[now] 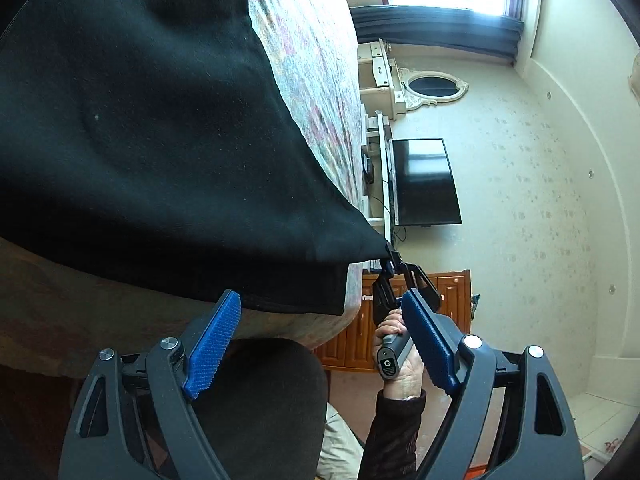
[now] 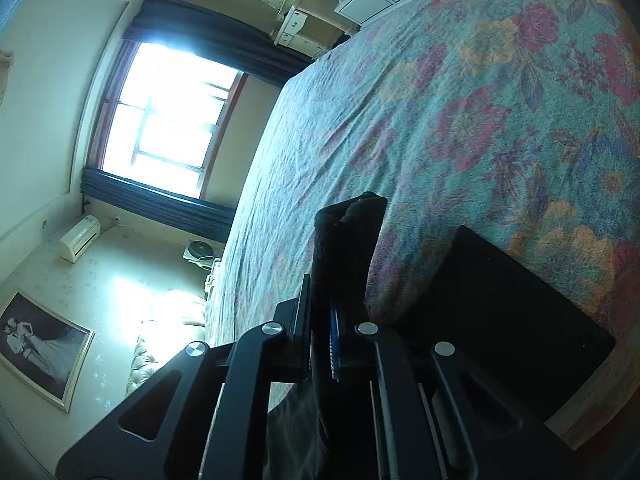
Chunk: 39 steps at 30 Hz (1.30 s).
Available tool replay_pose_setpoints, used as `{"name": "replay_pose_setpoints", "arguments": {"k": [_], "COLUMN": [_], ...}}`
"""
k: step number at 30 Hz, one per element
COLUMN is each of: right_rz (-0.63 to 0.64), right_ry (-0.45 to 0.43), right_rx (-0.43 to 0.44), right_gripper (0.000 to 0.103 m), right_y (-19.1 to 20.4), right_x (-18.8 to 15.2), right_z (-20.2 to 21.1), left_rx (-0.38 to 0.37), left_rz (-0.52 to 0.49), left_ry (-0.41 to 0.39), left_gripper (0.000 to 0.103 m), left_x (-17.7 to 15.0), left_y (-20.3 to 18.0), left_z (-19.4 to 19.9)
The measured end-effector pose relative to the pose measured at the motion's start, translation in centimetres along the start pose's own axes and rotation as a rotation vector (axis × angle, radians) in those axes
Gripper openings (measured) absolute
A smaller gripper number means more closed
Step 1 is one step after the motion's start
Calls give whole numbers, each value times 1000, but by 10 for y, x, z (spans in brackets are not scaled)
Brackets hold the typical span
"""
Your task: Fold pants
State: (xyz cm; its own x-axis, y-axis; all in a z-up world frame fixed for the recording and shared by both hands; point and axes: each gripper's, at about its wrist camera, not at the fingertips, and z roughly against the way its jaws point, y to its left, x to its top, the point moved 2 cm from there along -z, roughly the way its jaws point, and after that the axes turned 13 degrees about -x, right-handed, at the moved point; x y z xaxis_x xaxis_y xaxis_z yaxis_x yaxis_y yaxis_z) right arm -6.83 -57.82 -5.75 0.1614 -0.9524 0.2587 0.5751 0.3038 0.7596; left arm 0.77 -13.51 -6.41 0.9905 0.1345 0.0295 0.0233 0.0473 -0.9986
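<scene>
The black pants (image 1: 152, 152) are lifted over the floral bedspread (image 1: 312, 80). In the left wrist view my left gripper (image 1: 320, 332) is open, its blue pads (image 1: 214, 344) just below the pants' lower hem, holding nothing. The right gripper (image 1: 390, 258) shows there pinching the pants' far corner, its handle in a hand. In the right wrist view my right gripper (image 2: 322, 328) is shut on a bunched fold of the black pants (image 2: 344, 240), which sticks out beyond the fingertips. A flat part of the pants (image 2: 500, 320) lies on the bed to the right.
The bed (image 2: 460, 120) fills most of the right wrist view. A television (image 1: 424, 182), a wooden cabinet (image 1: 356, 344) and a mirror (image 1: 434, 86) stand against the wall beyond the bed. A bright window (image 2: 168, 120) and an air conditioner (image 2: 80, 238) are on the walls.
</scene>
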Motion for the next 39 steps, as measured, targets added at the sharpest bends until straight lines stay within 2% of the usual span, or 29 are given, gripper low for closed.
{"name": "replay_pose_setpoints", "arguments": {"k": [5, 10, 15, 20, 22, 24, 26, 29, 34, 39], "right_rz": [-10, -31, -29, -28, -31, -32, -28, -25, -18, -31], "right_ry": [0, 12, 18, 22, 24, 25, 25, 31, 36, 71], "right_rx": [59, 114, 135, 123, 111, 99, 83, 52, 3, -55], "right_gripper": [7, 7, 7, 7, 7, 7, 7, 7, 7, 7], "right_y": [14, 19, 21, 10, 3, -5, -15, -29, -52, -79], "right_x": [5, 10, 13, 11, 9, 7, 4, -1, -10, -24], "right_z": [8, 16, 24, 29, 32, 35, 40, 50, 69, 68], "left_rx": [21, 48, 33, 8, 40, 88, 122, 124, 123, 141], "left_rz": [-22, 44, 30, 144, 137, 124, 128, 127, 38, 38], "left_ry": [-44, -76, -148, -175, -163, -134, -106, -93, -73, -50], "left_gripper": [81, 81, 81, 80, 64, 28, 11, 11, 11, 11], "left_x": [4, 2, 19, 25, 25, 24, 21, 13, 8, 1], "left_y": [7, 20, 12, 26, 26, 29, 36, 36, 17, 19], "left_z": [-6, -5, -7, -5, -4, -6, -8, -3, 5, 8]}}
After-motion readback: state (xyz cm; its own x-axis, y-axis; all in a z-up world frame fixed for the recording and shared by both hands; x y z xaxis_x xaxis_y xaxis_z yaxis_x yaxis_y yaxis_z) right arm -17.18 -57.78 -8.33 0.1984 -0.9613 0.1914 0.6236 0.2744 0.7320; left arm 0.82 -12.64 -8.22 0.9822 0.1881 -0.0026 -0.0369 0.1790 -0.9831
